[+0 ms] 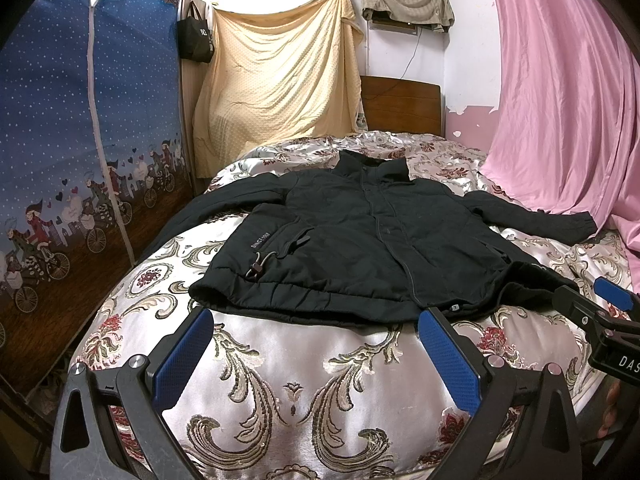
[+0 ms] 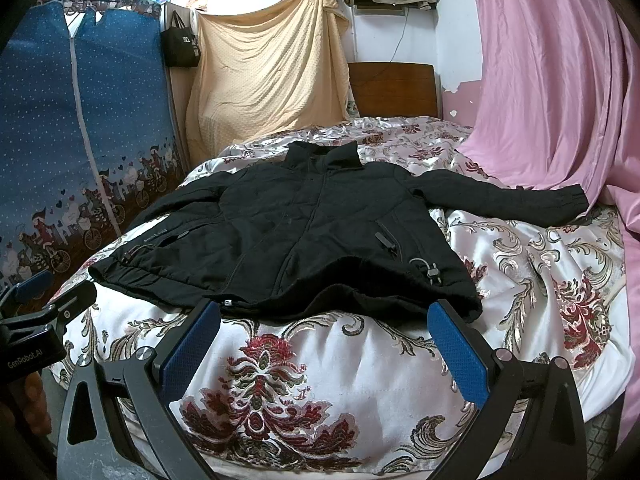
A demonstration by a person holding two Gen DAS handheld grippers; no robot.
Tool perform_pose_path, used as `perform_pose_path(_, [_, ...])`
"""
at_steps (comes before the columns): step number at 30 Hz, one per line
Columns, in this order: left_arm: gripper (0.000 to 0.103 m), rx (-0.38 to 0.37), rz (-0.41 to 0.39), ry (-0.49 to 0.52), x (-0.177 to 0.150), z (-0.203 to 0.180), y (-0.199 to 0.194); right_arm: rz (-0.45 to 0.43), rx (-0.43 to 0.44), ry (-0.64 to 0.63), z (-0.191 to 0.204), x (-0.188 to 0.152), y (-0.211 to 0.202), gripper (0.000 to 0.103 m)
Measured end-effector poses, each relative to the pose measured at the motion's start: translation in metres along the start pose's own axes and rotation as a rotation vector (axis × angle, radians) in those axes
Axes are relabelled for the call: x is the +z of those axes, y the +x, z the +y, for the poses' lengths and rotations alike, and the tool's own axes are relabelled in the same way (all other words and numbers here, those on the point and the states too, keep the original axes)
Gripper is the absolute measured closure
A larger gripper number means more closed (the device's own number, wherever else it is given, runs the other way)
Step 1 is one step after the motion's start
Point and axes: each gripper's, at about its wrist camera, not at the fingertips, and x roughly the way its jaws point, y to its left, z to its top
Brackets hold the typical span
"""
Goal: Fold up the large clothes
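A black zip jacket (image 1: 360,232) lies flat and face up on the bed, collar toward the headboard, both sleeves spread outward. In the right wrist view the same jacket (image 2: 304,232) fills the middle of the bed. My left gripper (image 1: 316,320) is open, just short of the hem's left half, holding nothing. My right gripper (image 2: 324,312) is open too, in front of the hem's right half, its blue pads (image 2: 460,352) wide apart. Each gripper shows at the edge of the other's view: the right gripper (image 1: 600,300) and the left gripper (image 2: 40,292).
The bed carries a shiny floral bedspread (image 1: 304,392). A blue fabric wardrobe (image 1: 80,160) stands close on the left. A pink curtain (image 1: 568,100) hangs on the right, touching the bed. A beige sheet (image 1: 280,76) and wooden headboard (image 1: 400,108) are behind.
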Motion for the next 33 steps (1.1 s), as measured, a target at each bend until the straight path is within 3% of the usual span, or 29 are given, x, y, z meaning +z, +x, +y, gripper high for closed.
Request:
perform_pose_path(13, [0.000,0.001,0.002,0.000,0.000,0.000,0.000,0.003,0.000,-0.001,0.002,0.001,0.001,0.001])
perform_pose_path(25, [0.000,0.049,0.138,0.051,0.015,-0.008,0.028,0.051,0.006,0.021,-0.011,-0.004,0.013,0.001])
perform_pose_path(33, [0.000,0.104,0.174,0.106,0.045,-0.016,0.051,0.023,0.001,0.079,-0.038,0.020,0.019,0.001])
